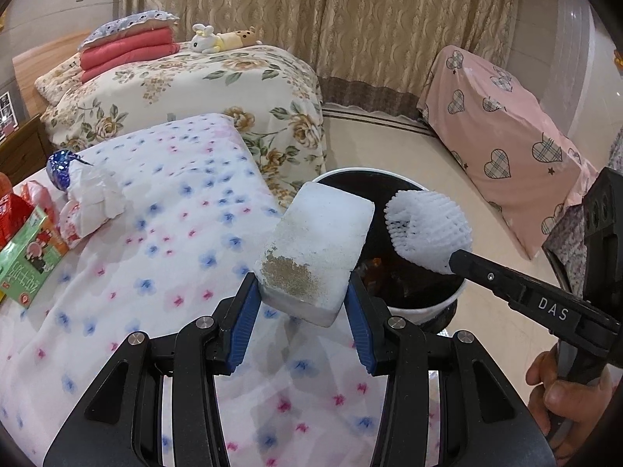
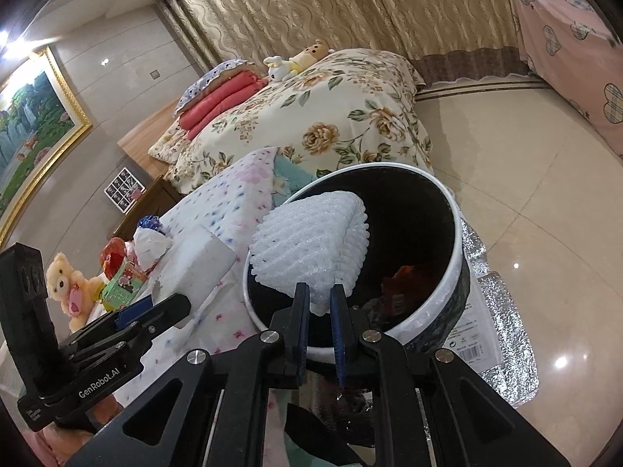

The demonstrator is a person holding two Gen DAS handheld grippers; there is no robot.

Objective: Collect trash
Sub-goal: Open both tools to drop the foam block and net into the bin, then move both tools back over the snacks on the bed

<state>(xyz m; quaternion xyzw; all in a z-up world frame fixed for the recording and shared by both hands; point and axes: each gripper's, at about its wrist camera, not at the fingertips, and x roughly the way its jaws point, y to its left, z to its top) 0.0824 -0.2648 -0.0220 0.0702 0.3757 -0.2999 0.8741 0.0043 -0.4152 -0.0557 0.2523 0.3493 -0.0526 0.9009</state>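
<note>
Your left gripper (image 1: pixel 303 299) clamps a white foam block (image 1: pixel 313 249) by its near end, most of the block sticking out ahead of the pads. Your right gripper (image 2: pixel 320 303) pinches a white foam net sleeve (image 2: pixel 307 241), jaws nearly together. The net hangs over the near rim of the trash bin (image 2: pixel 455 249); the block sits just left of the bin, above the edge of the flowered cloth (image 1: pixel 163 210).

Let go of the block now and it likely lands on the cloth or bounces off the rim. The two tools are close, so crossing paths could knock either piece loose. The springy net may cling to a pad.

Far to your left wait a crumpled white wrapper (image 1: pixel 91 194) and a green carton (image 1: pixel 27 260).
</note>
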